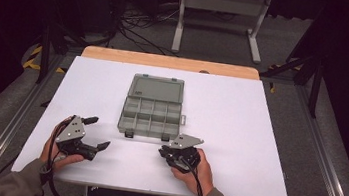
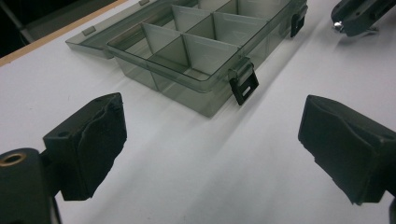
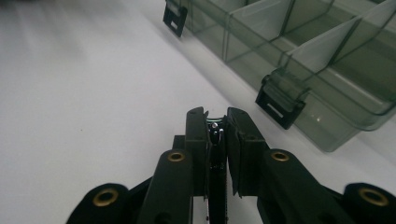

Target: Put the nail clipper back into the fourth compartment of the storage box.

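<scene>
Nearest the camera in the high view, two forearms in grey sleeves come in over the near edge of the white tabletop point(image 1: 240, 116), each hand holding a claw. On the left, the left claw point(image 1: 96, 133) rests on the tabletop with its jaws wide apart and nothing between them; its own view shows bare white surface between the two black pads point(image 2: 95, 140). On the right, the right claw point(image 1: 163, 150) has its jaws drawn almost together on a small, thin, shiny piece point(image 3: 215, 127), too small to name. It lies just near of the organizer box point(image 1: 150, 116), beside the right-hand latch point(image 3: 279, 108). That grey see-through box sits in the middle of the tabletop, its lid point(image 1: 157, 88) folded open on the far side and its divided compartments showing.
</scene>
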Demonstrator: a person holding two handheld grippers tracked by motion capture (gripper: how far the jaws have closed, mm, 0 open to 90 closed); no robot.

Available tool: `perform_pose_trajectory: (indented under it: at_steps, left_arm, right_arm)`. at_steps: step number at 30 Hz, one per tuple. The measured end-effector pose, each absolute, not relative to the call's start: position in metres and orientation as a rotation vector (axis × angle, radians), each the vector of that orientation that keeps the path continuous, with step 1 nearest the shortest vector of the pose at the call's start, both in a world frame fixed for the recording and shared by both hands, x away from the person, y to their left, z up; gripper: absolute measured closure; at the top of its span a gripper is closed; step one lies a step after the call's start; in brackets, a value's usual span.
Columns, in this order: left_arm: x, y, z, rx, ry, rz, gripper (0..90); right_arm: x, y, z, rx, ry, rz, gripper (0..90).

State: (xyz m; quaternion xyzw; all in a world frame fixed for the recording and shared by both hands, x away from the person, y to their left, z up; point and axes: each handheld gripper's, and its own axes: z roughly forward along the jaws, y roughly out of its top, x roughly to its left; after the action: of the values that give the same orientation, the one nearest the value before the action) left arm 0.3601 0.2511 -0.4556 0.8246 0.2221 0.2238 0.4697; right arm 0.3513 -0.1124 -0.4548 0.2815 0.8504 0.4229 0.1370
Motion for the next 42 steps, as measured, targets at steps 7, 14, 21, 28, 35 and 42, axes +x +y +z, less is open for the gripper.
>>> perform_pose_trajectory:
  at_steps: [7, 14, 21, 28, 35, 42]
  left_arm:
    - [0.36, 0.25, -0.455, 2.026, 0.544, 0.552, 8.6]
    - [0.36, 0.251, -0.455, 2.023, 0.54, 0.55, 8.4]
    - [0.359, 0.252, -0.454, 2.01, 0.534, 0.551, 8.2]
    - [0.359, 0.251, -0.455, 2.013, 0.533, 0.549, 8.0]
    - [0.359, 0.251, -0.455, 2.013, 0.534, 0.548, 8.0]
    - [0.359, 0.251, -0.455, 2.015, 0.535, 0.547, 7.9]
  right_arm:
    - [0.35, -0.123, -0.448, 0.802, 2.419, 1.297, 79.5]
    - [0.347, -0.132, -0.44, 0.786, 2.369, 1.344, 79.5]
    - [0.345, -0.135, -0.434, 0.777, 2.348, 1.374, 79.5]
    - [0.346, -0.137, -0.43, 0.774, 2.333, 1.397, 79.5]
    - [0.347, -0.139, -0.427, 0.774, 2.318, 1.407, 79.4]
    - [0.349, -0.143, -0.422, 0.772, 2.298, 1.412, 79.4]
